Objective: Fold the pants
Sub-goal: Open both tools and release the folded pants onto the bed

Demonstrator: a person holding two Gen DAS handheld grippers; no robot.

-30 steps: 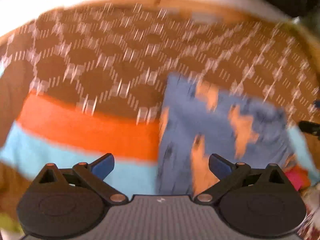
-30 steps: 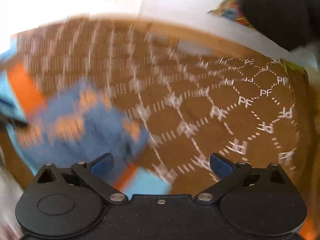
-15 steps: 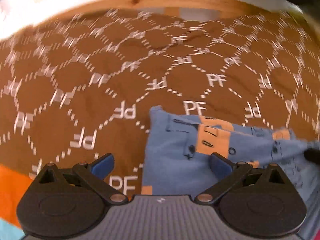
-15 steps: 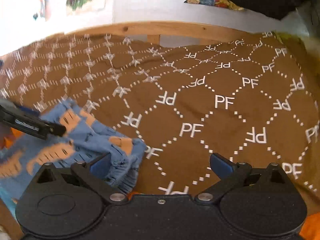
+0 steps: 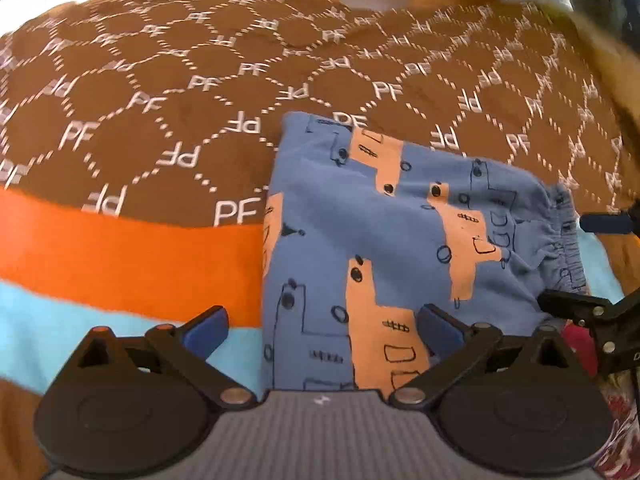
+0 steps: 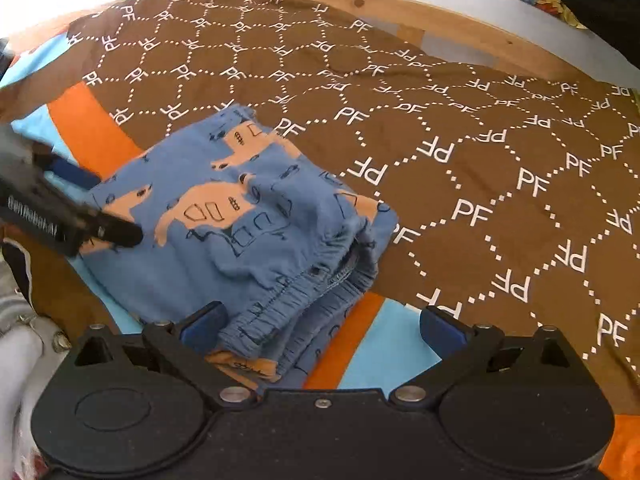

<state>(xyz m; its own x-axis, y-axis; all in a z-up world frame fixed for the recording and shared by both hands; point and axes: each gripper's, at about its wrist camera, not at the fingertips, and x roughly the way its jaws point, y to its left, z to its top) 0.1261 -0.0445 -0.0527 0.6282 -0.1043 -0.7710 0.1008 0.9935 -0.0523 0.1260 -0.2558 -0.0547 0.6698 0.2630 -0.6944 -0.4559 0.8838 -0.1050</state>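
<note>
The pants (image 5: 380,240) are blue with orange shapes and lie folded in a compact stack on the bedspread. Their gathered waistband (image 6: 304,292) faces the right gripper. My left gripper (image 5: 324,326) is open, its right finger over the near edge of the pants and its left finger over the stripes. My right gripper (image 6: 324,324) is open too, with the waistband end just ahead of its left finger and nothing pinched. Each gripper shows in the other's view: the right gripper (image 5: 586,264) at the waistband side, the left gripper (image 6: 100,204) at the opposite edge.
The bedspread (image 6: 480,168) is brown with a white "PF" lattice, plus orange (image 5: 120,252) and light-blue stripes near me. A wooden bed frame (image 6: 460,28) runs along the far edge, with a white wall behind. Other fabrics (image 6: 24,344) bunch at the near left.
Both views have drawn back and steadied after blurred motion. The stripes are back in the left view. The pants now lie as a settled folded stack between the two open grippers.
</note>
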